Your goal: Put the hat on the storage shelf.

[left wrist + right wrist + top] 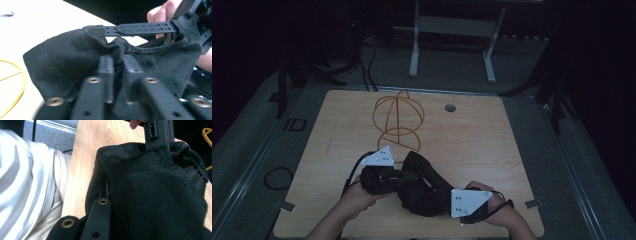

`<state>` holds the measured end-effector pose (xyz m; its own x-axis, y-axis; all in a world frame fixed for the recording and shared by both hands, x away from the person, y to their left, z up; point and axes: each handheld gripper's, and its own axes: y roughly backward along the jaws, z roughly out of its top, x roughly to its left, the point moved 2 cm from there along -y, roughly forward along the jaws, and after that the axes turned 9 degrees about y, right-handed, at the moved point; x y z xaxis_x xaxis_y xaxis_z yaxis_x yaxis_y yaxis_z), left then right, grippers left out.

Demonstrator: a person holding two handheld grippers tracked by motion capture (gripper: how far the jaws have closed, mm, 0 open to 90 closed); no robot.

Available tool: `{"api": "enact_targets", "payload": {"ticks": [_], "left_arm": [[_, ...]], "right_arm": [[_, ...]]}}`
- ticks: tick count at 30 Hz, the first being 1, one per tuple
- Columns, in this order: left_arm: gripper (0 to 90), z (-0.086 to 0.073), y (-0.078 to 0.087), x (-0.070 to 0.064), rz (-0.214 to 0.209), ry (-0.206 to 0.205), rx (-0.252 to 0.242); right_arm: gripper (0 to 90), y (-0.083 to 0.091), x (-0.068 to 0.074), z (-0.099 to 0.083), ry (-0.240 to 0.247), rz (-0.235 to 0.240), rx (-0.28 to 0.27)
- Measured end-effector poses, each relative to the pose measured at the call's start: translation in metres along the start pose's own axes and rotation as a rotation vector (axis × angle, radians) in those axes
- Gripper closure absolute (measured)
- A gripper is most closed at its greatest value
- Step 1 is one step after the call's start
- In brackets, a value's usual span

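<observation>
A wooden table (492,150) seen from above in a dim room. At about 7 o'clock from its middle, the person's left hand (357,197) holds the left gripper (399,176), pointing toward 3 o'clock. In the left gripper view its jaws are nearly closed, pinching a fold of a black mesh cap (75,55) near the rim.

The cap (422,185) lies at 6 o'clock, near the front edge, bunched between both tools. Its black snap strap (142,28) stretches across the opening. Behind it, at 12 o'clock, stands a wire hat stand (398,117), bare and well apart from the cap.

At 5 o'clock the right hand (499,207) holds the right gripper (447,195). In the right gripper view one jaw lies against the cap's fabric (160,195); the other is hidden by cloth, so I cannot tell how far it is open.

As a judgement, the work is at an early stage: the cap is gripped and being spread open, but is not yet on the stand.
</observation>
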<state>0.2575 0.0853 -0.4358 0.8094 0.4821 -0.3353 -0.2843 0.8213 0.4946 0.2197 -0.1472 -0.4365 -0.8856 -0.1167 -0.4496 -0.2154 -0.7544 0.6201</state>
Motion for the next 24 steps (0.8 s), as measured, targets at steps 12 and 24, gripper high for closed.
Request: {"api": "enact_targets", "payload": {"ticks": [12, 24], "left_arm": [[90.0, 0.011, 0.002, -0.010, 0.056, -0.029, -0.051], [90.0, 0.023, -0.001, -0.022, 0.041, -0.026, -0.110]], "right_arm": [[88.1, 0.010, -0.006, -0.009, -0.066, -0.016, -0.007], [62.9, 0.027, -0.009, -0.033, -0.176, -0.077, 0.011]]}}
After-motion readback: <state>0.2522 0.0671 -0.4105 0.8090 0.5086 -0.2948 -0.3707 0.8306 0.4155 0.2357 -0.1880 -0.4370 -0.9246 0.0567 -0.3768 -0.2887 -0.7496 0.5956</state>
